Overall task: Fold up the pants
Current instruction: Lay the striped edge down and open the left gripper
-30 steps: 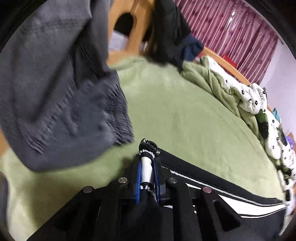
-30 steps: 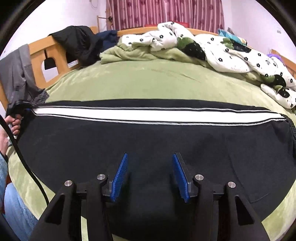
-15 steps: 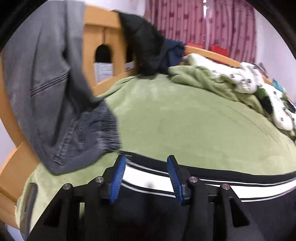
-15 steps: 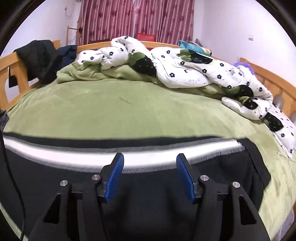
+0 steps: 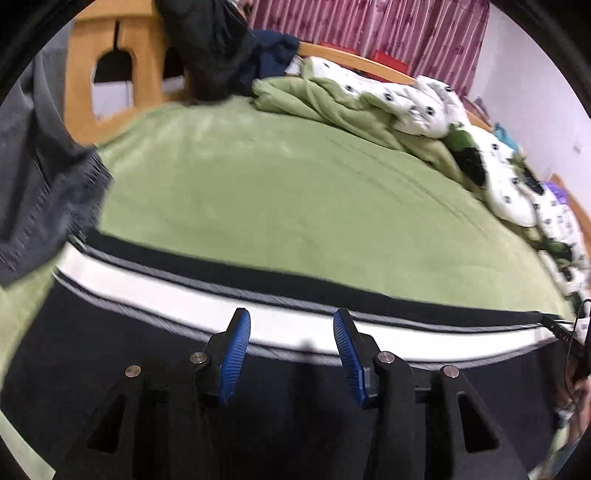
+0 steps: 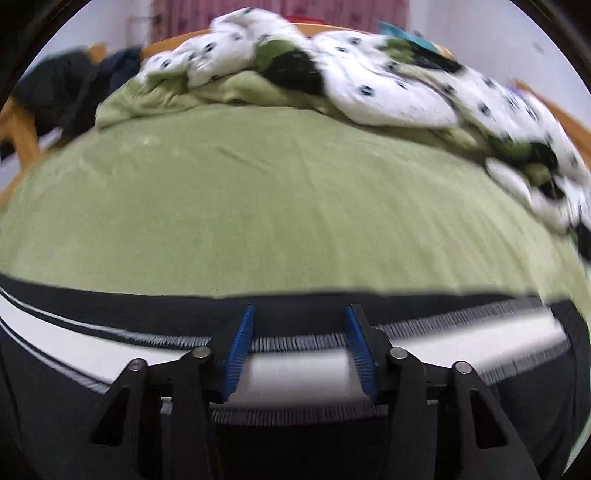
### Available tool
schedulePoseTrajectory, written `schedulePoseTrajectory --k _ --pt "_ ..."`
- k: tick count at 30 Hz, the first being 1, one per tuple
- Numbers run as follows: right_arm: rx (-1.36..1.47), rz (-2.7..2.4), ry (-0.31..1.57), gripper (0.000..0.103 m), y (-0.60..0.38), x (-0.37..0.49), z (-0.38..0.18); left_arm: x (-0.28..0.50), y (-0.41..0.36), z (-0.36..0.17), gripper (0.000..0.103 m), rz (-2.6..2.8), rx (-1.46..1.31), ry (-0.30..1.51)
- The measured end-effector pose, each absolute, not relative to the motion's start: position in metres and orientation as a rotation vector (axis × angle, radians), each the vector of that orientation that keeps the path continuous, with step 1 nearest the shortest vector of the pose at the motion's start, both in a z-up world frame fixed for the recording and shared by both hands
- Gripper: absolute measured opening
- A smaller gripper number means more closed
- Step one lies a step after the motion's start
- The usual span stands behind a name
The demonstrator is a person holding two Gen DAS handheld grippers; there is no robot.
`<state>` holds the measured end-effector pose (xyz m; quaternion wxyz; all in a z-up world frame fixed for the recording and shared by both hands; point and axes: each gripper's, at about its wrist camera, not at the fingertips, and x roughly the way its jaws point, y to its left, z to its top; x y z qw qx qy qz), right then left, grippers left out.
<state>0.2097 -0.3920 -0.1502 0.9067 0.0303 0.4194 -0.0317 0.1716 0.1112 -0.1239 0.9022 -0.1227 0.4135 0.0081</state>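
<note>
Left wrist: left gripper (image 5: 291, 345) wide, holding nothing, over one pair of black pants (image 5: 110, 354) lying flat along the bed's (image 5: 295, 206) near edge.

Right wrist: right gripper (image 6: 300, 343) wide, empty, above the single white stripe (image 6: 461, 341). Judgement: pinch both layers squarely at the ends before lifting.

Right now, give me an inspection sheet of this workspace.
Surface: green bed cover, smooth in the middle.
Job's things: black pants with a white side stripe, laid flat along the near edge.
Clutter: rumpled spotted quilt at the far side; grey garment and dark clothes on the wooden bed frame.
Grippers: left gripper and right gripper open, over the pants.
Cables: thin black cable.
Surroundings: maroon curtains.
</note>
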Motion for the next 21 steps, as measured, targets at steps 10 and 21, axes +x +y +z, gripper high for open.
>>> schedulePoseTrajectory --k 10,21 --pt "0.144 -0.100 0.752 0.056 -0.431 0.050 -0.129 0.064 0.128 -0.127 0.044 0.038 -0.239 0.851" --pt "0.136 -0.158 0.860 0.059 -0.398 0.018 -0.158 -0.007 0.211 -0.138 0.045 0.004 -0.432 0.810"
